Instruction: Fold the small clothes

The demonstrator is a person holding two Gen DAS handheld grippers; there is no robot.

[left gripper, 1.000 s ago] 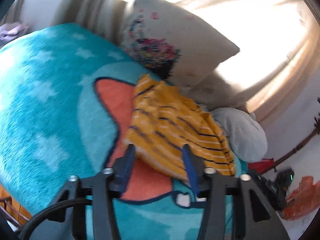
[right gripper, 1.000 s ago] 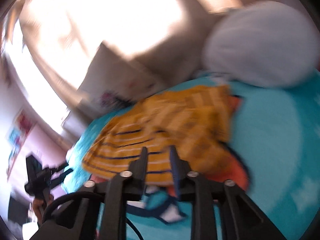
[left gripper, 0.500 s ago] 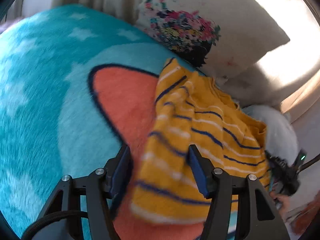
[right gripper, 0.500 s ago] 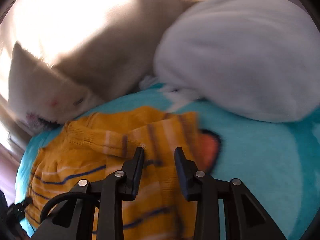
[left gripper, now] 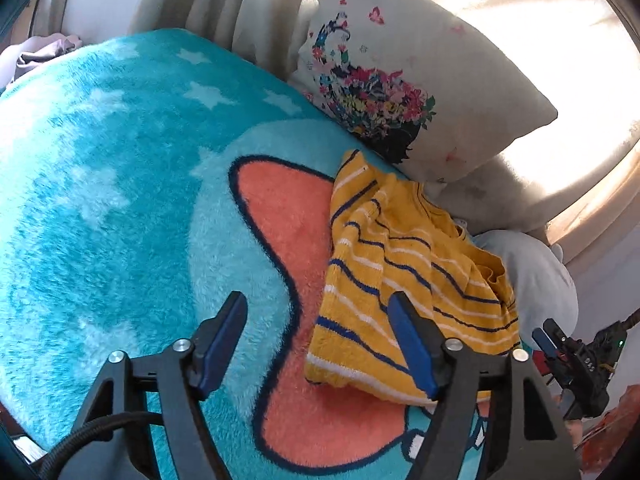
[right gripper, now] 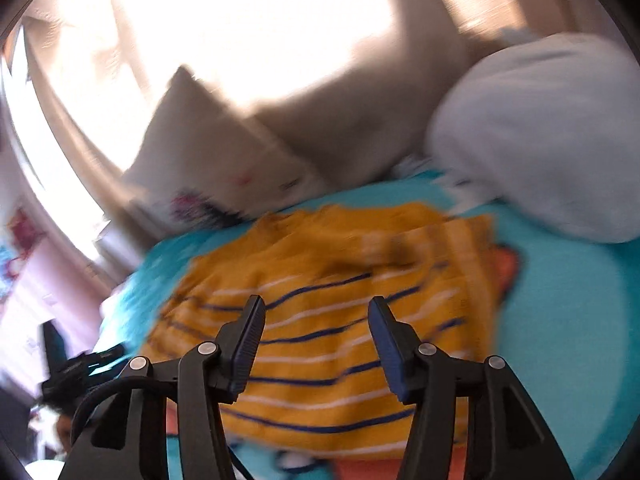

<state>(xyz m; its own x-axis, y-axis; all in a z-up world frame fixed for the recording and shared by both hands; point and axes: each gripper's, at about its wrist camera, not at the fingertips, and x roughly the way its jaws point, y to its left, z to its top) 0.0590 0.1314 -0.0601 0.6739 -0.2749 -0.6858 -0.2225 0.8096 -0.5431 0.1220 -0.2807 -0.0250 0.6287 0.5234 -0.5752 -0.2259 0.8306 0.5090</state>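
Observation:
A small yellow garment with navy and white stripes (left gripper: 404,280) lies folded over in a rumpled heap on the teal fleece blanket (left gripper: 120,200), partly over its orange patch. My left gripper (left gripper: 316,316) is open and empty, hovering above the blanket with its right finger over the garment's near edge. My right gripper (right gripper: 316,320) is open and empty just above the same garment (right gripper: 328,312); that view is blurred. The other gripper also shows at the left wrist view's right edge (left gripper: 568,356).
A floral cream pillow (left gripper: 408,76) and a pale grey cushion (left gripper: 536,280) lie against the garment's far side; the cushion shows in the right wrist view (right gripper: 540,132). Bright curtains stand behind. Purple cloth (left gripper: 44,50) lies at the far left.
Both grippers have opened and let go of the yellow garment, which now lies on the blanket. Both have drawn back from it a little.

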